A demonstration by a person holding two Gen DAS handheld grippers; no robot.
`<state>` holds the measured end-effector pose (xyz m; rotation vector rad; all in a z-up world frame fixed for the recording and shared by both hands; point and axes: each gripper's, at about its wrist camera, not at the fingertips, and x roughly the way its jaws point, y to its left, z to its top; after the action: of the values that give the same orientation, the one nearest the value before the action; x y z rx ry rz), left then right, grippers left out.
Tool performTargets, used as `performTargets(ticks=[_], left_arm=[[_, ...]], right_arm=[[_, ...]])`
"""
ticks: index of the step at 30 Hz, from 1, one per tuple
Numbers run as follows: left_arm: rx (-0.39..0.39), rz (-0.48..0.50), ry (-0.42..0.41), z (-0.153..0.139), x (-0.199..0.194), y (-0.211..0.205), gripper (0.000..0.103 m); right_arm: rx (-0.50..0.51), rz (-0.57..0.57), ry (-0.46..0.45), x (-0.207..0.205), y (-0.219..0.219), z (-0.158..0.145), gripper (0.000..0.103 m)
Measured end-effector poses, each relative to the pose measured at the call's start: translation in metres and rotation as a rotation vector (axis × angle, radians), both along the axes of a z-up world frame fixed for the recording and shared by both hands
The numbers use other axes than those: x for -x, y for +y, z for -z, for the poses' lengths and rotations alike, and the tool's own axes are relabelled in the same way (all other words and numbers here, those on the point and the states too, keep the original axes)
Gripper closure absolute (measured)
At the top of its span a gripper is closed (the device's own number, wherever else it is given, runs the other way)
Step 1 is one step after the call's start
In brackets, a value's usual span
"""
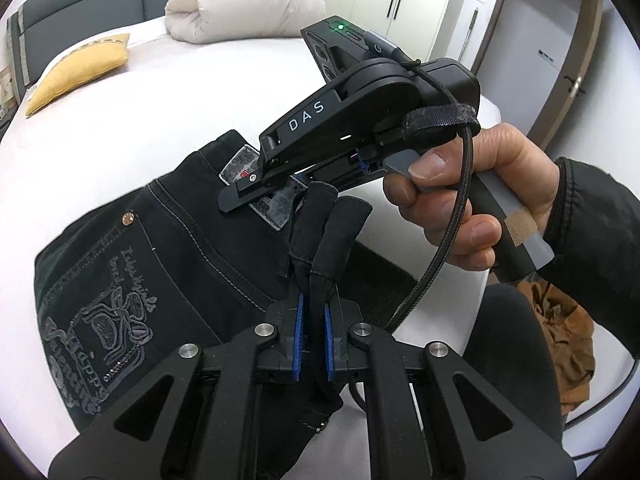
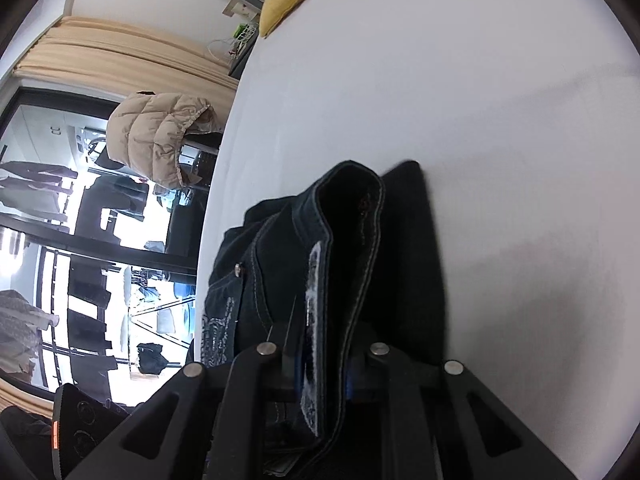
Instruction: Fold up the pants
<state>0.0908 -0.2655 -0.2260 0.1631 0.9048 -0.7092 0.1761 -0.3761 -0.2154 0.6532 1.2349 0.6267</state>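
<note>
Black jeans [image 1: 160, 248] lie on the white bed [image 1: 168, 120], back pocket with grey embroidery facing up. My left gripper [image 1: 314, 304] is shut on a fold of the jeans' black fabric near the waistband. My right gripper shows in the left wrist view [image 1: 256, 200], held in a hand, its jaws closed around the waistband at the grey patch. In the right wrist view the waistband [image 2: 320, 320] with the grey patch runs between my right gripper's fingers [image 2: 324, 356], clamped.
A yellow pillow [image 1: 76, 72] and a rolled cream duvet [image 1: 244, 4] lie at the head of the bed. Wardrobe doors and a room door stand behind. A beige puffer jacket [image 2: 160, 136] hangs beside the bed. The bed edge is close to me.
</note>
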Motion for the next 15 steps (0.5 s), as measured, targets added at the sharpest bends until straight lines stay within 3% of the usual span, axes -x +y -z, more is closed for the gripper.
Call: performTargets(ticks=[4, 7, 9, 11, 14, 15], left_arm=[[-0.018, 0.013, 0.048, 0.015, -0.010, -0.003, 0.095], [0.025, 0.011, 0.102, 0.014, -0.015, 0.002, 0.090], [0.058, 0.001, 0.123, 0.006, -0.013, 0.017, 0.090], [0.115, -0.009, 0.139, -0.008, -0.010, 0.038, 0.090], [0.206, -0.034, 0.173, -0.022, -0.004, 0.073, 0.090], [0.220, -0.047, 0.170, -0.025, -0.005, 0.084, 0.090]], right_arm=[[-0.046, 0.026, 0.006, 0.002, -0.010, 0.018, 0.084], [-0.143, 0.071, 0.034, 0.006, -0.026, 0.031, 0.079], [-0.123, 0.105, 0.018, 0.012, -0.032, 0.021, 0.068], [-0.069, 0.115, -0.019, 0.018, -0.035, 0.007, 0.067], [-0.039, 0.136, -0.046, 0.028, -0.041, -0.018, 0.098], [-0.068, 0.126, -0.072, 0.034, -0.039, -0.030, 0.098]])
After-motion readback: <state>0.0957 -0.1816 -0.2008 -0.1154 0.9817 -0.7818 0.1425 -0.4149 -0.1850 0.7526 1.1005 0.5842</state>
